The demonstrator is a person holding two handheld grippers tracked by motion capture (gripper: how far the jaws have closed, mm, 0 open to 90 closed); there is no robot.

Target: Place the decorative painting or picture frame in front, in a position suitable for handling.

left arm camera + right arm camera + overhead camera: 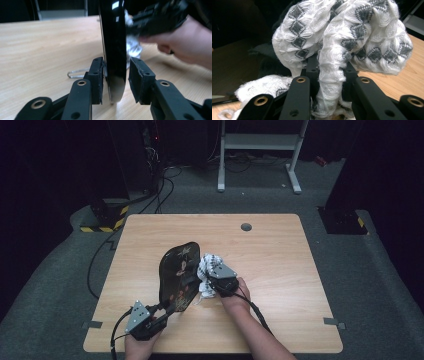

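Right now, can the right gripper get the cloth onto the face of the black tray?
Probably yes. The right gripper holds the cloth right beside the tray, which stands on edge between the left gripper's jaws, with nothing between them.

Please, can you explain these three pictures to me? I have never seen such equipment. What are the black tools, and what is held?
A person holds a two-jaw gripper in each hand at a wooden table. One camera looks down from above; the others ride on the grippers. The left gripper has a glossy black decorated tray standing on edge between its jaws; one pad touches it, the other stands slightly apart. The right gripper is shut on a white cloth with grey diamonds, held against the tray, probably for wiping.
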